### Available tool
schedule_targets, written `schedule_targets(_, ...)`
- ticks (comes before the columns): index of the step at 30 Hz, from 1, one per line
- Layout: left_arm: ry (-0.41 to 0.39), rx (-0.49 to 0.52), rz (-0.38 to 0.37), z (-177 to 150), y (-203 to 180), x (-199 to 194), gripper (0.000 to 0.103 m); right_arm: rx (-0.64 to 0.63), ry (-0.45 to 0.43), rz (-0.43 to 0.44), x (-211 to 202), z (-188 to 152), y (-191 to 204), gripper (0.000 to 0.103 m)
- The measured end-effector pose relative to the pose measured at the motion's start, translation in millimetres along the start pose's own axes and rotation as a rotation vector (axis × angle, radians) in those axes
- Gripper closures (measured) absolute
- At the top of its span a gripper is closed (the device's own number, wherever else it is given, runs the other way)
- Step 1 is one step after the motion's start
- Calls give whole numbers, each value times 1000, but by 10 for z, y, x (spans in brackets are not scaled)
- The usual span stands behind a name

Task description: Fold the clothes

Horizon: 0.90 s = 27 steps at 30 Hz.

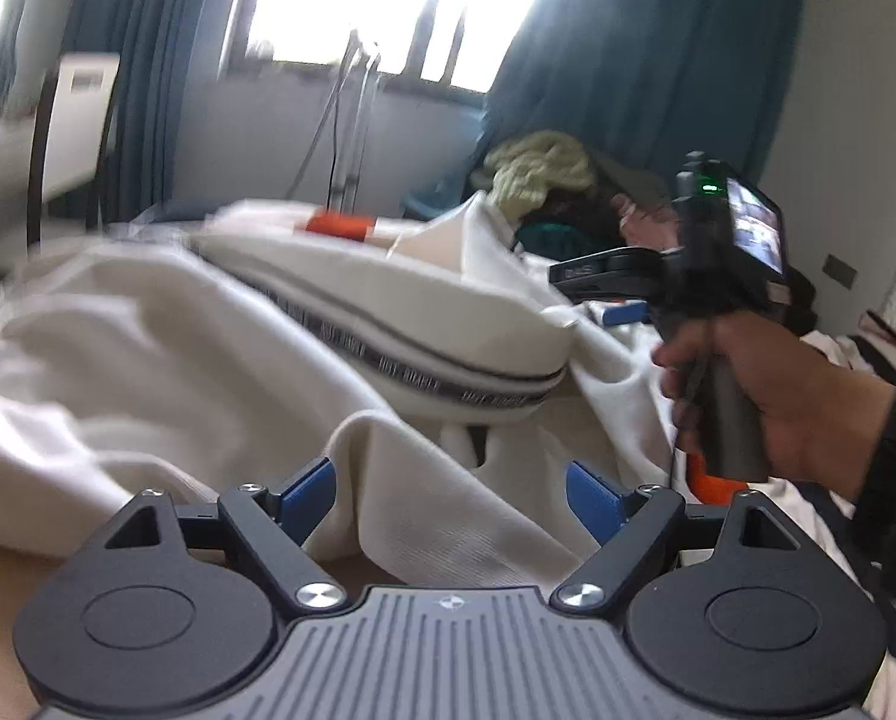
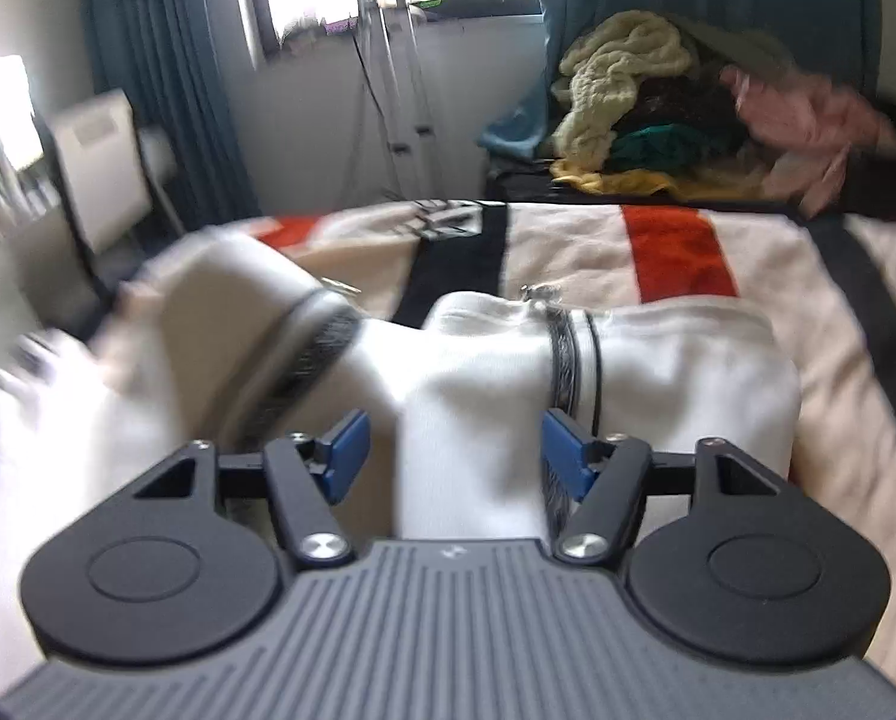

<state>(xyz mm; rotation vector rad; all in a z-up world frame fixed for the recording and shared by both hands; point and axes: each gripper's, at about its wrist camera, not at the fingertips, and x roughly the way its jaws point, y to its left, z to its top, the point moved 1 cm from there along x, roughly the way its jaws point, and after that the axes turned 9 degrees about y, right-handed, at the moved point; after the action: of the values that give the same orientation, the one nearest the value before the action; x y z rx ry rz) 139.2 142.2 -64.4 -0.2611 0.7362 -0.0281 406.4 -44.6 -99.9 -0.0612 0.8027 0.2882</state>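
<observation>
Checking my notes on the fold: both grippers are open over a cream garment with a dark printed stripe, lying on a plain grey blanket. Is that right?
Not quite: the blanket is cream with black and red stripes, as the right wrist view shows. The rest holds: the left gripper and right gripper are open over the cream garment with its dark printed stripe.

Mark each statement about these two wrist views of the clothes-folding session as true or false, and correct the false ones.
1. The garment being handled is white with a dark printed band. True: the white garment carries such a band.
2. Both grippers are shut tight. False: the left gripper and the right gripper both have their blue pads well apart, with cloth between them.
3. A pile of clothes lies beyond the bed. True.
4. The bed cover is plain blue. False: it is cream with orange and black patches.
5. The curtains are red. False: they are blue.
</observation>
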Motion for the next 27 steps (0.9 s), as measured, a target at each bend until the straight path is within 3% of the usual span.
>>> schedule_targets(2, -6, -10, -26, 66, 64, 85, 18, -48, 16, -59, 192, 48, 77, 43)
schedule_targets(3, -12, -17, -24, 84, 90, 111, 18, -60, 26, -77, 269, 69, 99, 53)
schedule_targets(4, -18, -25, -19, 98, 116, 134, 18, -56, 33, -90, 311, 79, 104, 74)
schedule_targets(6, -21, -40, -15, 129, 157, 184, 18, -22, 30, -114, 301, 98, 71, 92)
schedule_targets(10, -27, -39, -6, 134, 169, 163, 18, 22, -15, -122, 55, 152, -59, 96)
schedule_targets(16, -72, -45, 4, 134, 131, -68, 18, 210, -235, -142, -897, 28, -747, 97)
schedule_targets(22, -102, 4, 10, 56, -22, -360, 17, 504, -342, -182, -1686, -849, -1818, 97)
schedule_targets(25, -102, 32, 23, 6, -111, -450, 17, 593, -302, -198, -1871, -1388, -2139, 97)
schedule_targets(27, -96, 42, 29, -27, -149, -479, 17, 712, -217, -172, -1861, -1722, -2330, 96)
